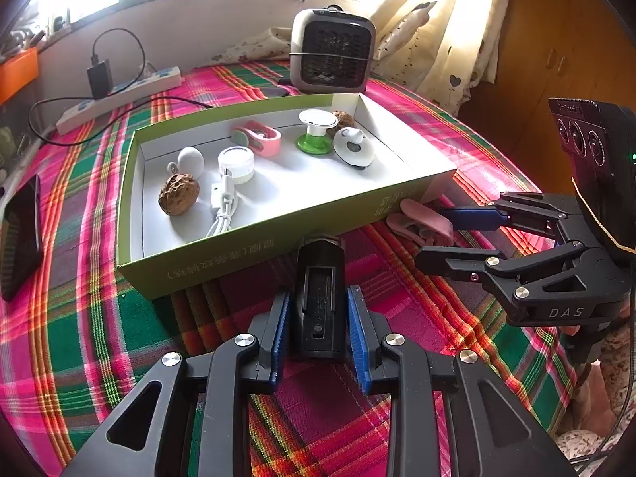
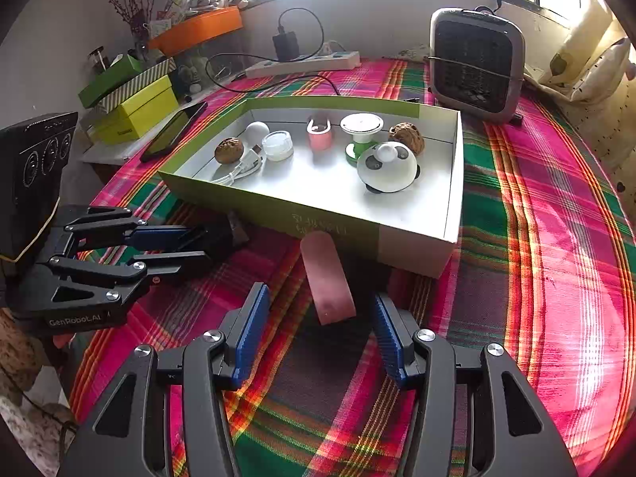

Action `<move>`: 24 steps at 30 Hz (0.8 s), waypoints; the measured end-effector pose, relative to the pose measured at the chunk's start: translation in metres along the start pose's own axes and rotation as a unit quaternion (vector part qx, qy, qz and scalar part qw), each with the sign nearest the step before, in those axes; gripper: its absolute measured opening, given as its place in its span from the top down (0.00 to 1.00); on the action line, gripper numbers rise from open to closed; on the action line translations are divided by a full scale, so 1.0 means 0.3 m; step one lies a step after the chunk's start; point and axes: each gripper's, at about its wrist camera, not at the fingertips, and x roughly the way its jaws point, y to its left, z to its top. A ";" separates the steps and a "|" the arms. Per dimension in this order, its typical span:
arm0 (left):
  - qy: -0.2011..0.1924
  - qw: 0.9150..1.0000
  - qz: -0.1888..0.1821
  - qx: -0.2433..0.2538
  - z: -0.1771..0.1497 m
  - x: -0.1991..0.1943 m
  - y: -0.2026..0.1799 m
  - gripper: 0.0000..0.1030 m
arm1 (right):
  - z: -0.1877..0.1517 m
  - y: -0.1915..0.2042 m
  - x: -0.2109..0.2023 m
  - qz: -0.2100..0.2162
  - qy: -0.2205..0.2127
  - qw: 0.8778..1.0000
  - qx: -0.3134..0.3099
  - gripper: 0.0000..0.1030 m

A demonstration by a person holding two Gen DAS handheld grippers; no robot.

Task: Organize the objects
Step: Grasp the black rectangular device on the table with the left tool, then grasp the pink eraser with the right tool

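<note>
Walnut (image 1: pixel 178 199) in box (image 1: pixel 278 238); heater (image 1: pixel 332 49) behind box.

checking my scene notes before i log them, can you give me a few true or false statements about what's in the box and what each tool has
1. The black device sits between the left tool's blue pads. True.
2. The pink clip lies inside the box. False: it lies on the plaid cloth outside the box's near wall.
3. Two walnuts are in the box. True: one at the left, one at the right.
4. The right tool is clamped on the pink clip. False: its pads stand apart from the clip.
5. The heater is inside the box. False: it stands behind it.
</note>
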 end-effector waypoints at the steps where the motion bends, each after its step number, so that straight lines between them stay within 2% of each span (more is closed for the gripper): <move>1: 0.000 1.000 0.000 0.000 0.000 0.000 0.000 0.75 | 0.003 0.001 0.003 -0.005 -0.001 1.000 -0.001 0.49; 14: -0.002 1.000 0.006 -0.008 0.017 0.012 0.002 0.75 | 0.023 0.037 0.033 -0.063 0.007 0.998 -0.024 0.49; 18: -0.003 1.000 0.008 -0.009 0.019 0.013 0.000 0.76 | 0.022 0.040 0.033 -0.068 0.008 0.997 -0.026 0.50; 24: -0.008 1.000 0.009 -0.011 0.019 0.012 0.000 0.76 | 0.023 0.042 0.028 -0.070 0.005 0.997 -0.030 0.67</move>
